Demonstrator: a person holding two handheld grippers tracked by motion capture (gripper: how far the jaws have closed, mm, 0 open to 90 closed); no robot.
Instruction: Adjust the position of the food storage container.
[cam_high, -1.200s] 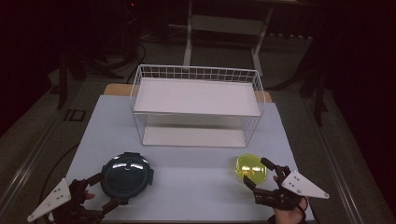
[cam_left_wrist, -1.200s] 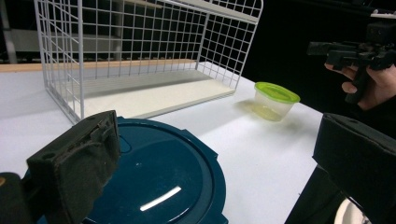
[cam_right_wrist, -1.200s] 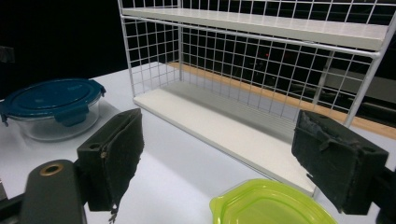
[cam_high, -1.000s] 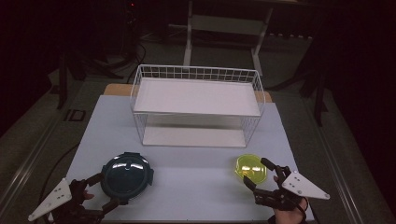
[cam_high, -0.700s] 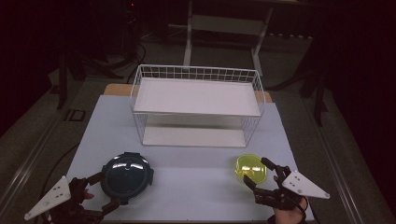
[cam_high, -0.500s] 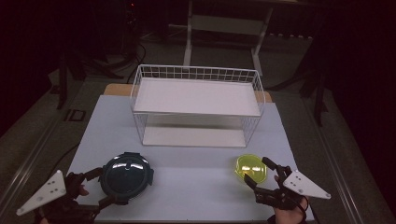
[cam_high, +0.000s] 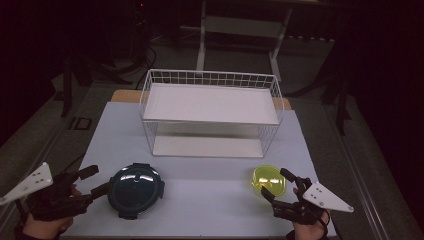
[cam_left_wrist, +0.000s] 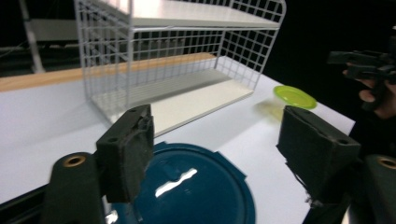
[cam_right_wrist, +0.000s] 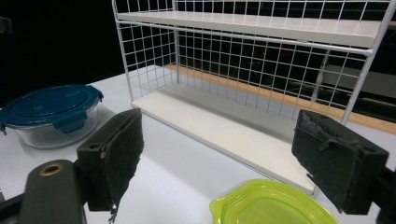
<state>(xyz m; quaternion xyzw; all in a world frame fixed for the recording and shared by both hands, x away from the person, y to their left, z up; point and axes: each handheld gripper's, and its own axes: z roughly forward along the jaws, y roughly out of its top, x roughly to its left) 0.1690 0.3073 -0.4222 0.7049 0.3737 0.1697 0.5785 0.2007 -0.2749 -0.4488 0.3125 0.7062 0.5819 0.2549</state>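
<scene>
Both the left gripper (cam_high: 95, 180) and right gripper (cam_high: 276, 186) are held wide apart, each apparently aimed to grasp its container: blue-lidded container (cam_high: 135, 189), yellow-green lid (cam_high: 268, 179).

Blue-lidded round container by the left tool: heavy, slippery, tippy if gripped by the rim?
The container probably has some heft: its clear wall looks like glass. It seems squat and wide, so it should slide rather than tip if pushed. The glossy lid may be slick; its clip tabs look like better purchase for the open left tool.
</scene>
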